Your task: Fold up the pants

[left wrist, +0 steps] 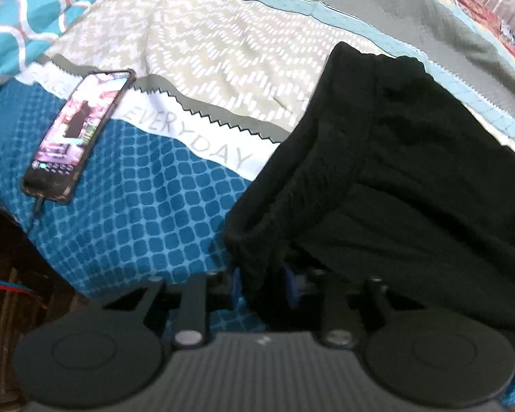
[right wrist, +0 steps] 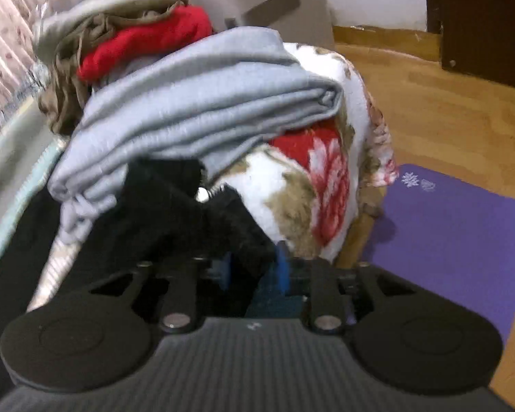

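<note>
The black pants (left wrist: 412,158) lie on the bed at the right of the left wrist view, waistband toward the far side. My left gripper (left wrist: 262,283) is shut on a bunched edge of the pants, the cloth pinched between its blue pads. In the right wrist view my right gripper (right wrist: 252,269) is shut on another part of the black pants (right wrist: 189,219), which drape up and left from the blue pads. The fingertips of both grippers are mostly hidden by black cloth.
A phone (left wrist: 80,134) with a lit screen and cable lies on the blue patterned bedspread (left wrist: 147,206) at left. A pile of folded clothes, grey (right wrist: 202,110) and red (right wrist: 147,37), sits on a floral blanket (right wrist: 312,185). A purple mat (right wrist: 456,233) lies on the wooden floor.
</note>
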The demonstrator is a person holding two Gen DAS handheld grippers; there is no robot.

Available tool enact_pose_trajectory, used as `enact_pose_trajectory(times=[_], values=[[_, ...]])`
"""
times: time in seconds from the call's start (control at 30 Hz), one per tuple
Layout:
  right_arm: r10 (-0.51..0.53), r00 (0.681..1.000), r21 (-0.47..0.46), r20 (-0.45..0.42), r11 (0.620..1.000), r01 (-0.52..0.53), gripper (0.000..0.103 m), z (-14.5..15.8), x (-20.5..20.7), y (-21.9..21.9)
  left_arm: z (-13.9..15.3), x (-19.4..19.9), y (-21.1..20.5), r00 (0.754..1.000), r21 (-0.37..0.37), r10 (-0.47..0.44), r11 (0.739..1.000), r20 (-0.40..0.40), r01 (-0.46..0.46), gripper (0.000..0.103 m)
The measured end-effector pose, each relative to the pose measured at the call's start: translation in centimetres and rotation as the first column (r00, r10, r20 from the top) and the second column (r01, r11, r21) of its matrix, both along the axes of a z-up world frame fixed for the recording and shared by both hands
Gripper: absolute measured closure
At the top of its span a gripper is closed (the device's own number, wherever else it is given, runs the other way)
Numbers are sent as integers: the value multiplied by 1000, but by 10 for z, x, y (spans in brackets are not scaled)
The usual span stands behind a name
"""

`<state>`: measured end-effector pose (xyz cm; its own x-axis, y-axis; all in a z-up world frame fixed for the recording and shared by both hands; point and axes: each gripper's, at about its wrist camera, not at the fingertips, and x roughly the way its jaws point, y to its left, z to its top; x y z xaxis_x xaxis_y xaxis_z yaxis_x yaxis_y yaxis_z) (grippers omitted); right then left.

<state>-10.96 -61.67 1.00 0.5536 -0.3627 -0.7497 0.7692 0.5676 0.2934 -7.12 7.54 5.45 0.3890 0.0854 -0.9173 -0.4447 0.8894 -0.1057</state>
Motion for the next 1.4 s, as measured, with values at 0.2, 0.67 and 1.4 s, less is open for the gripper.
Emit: enact_pose_trajectory(times=[0.2, 0.67, 1.4], values=[[-44, 998, -97, 49, 994, 49, 39, 33, -21, 3, 33, -21, 0, 992, 33, -101, 995, 79, 98, 47], [143, 957, -229, -251, 952, -202, 31, 41, -1, 26, 71, 115, -8, 942, 315, -274, 927, 192, 205, 32], [266, 963, 83, -47, 962, -261, 40, 76, 297, 69, 9, 216, -99, 791, 529, -607, 698, 80, 482, 92]])
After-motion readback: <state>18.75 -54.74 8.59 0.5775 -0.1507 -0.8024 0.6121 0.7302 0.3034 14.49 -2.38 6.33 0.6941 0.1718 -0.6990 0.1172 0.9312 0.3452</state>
